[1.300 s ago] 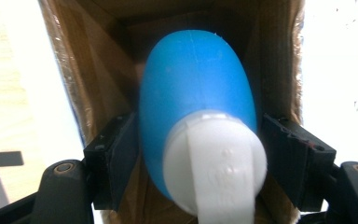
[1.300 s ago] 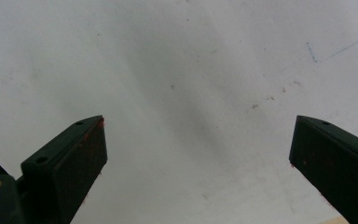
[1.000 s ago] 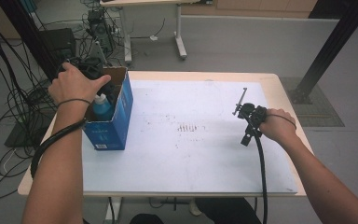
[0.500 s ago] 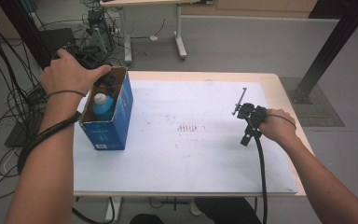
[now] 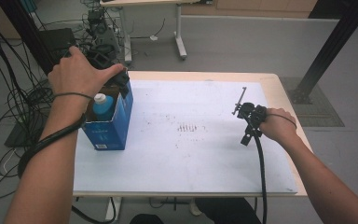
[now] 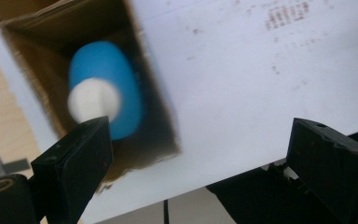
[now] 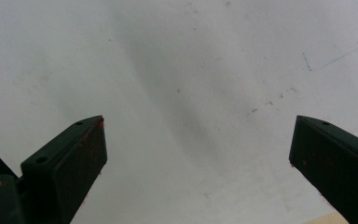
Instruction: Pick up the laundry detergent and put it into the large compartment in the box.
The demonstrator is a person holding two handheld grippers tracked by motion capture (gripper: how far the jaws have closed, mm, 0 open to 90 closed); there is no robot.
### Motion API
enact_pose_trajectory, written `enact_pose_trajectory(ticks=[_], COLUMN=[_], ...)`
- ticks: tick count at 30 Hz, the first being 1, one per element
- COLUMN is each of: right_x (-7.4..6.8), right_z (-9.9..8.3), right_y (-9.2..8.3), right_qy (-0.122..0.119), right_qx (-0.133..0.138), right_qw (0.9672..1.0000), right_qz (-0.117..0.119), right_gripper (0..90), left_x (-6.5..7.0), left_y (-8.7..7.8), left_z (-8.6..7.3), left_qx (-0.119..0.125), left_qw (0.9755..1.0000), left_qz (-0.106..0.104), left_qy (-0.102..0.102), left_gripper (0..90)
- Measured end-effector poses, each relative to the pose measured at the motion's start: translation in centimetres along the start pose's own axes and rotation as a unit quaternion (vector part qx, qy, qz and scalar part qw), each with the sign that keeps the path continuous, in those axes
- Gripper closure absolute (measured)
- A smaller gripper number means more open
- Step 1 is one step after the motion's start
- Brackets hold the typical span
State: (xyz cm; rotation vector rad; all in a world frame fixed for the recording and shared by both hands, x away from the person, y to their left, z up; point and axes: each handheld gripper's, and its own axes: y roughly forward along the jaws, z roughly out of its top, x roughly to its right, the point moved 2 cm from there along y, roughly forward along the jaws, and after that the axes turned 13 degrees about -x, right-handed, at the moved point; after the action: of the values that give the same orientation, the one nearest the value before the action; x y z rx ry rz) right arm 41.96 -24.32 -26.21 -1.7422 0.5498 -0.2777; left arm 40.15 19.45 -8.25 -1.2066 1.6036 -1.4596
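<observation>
Standing upright: rounded blue bottle [image 5: 103, 108], white cap, inside cardboard box [image 5: 108, 133].

The left claw [image 5: 114, 70] is mostly buried under the hand [image 5: 77, 72] from above. The bottle [image 6: 103, 88] looks smeary up close, and the box [image 5: 108, 122] hides everything below its shoulders. Box print's too tiny to read.

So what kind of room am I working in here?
Most likely a lab or workshop set up for recording. A plain table under a marked white sheet, loose cables trailing over the bare grey floor, and a black frame post.
</observation>
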Motion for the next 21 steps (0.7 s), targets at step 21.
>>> enact_pose_trajectory(ticks=[21], right_x=[-0.1], right_z=[0.2], right_y=[-1.0], right_qy=[-0.004], right_qx=[0.005], right_qw=[1.0000], right_qz=[-0.003], right_gripper=[4.0], left_x=[10.6], left_y=[1.0], left_z=[1.8], left_qx=[-0.018], left_qw=[0.9895], left_qz=[0.022], left_qy=[0.142], left_gripper=[7.1])
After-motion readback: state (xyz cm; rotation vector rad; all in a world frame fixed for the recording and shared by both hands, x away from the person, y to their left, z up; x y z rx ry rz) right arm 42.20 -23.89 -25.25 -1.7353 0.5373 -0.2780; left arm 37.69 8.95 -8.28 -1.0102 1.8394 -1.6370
